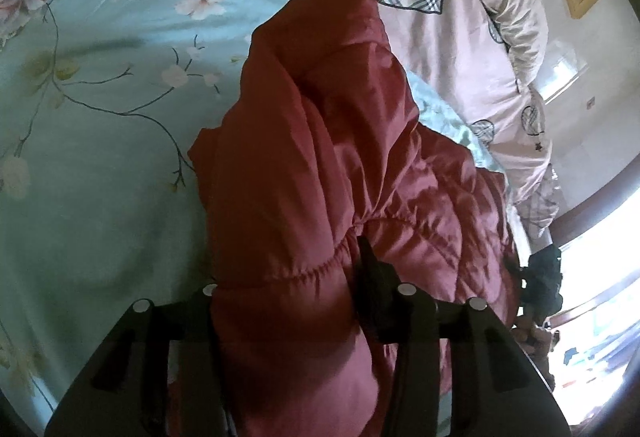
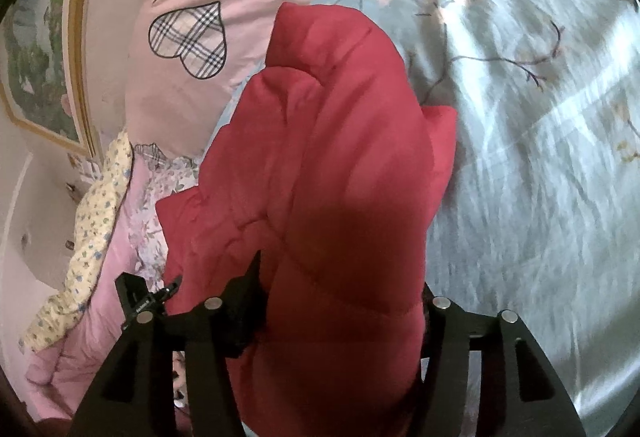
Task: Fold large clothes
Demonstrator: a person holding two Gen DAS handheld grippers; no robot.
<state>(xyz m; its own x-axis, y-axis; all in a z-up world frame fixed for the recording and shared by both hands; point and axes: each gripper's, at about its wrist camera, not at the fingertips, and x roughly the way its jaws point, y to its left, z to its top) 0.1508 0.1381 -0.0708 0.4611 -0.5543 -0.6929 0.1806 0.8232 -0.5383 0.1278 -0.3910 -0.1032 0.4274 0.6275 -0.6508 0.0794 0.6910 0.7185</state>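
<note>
Claws (image 1: 288, 277) astride puffy, quilted red jacket (image 1: 320, 141)

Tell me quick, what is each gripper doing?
Left gripper: a fold of the red padded jacket sits between its fingers; grip cannot be told.
Right gripper: the same.

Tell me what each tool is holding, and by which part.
Each tool, left and right, has a bunched fold of the red padded jacket between its fingers. Which part of the garment cannot be told, nor whether the grip is still firm.
</note>
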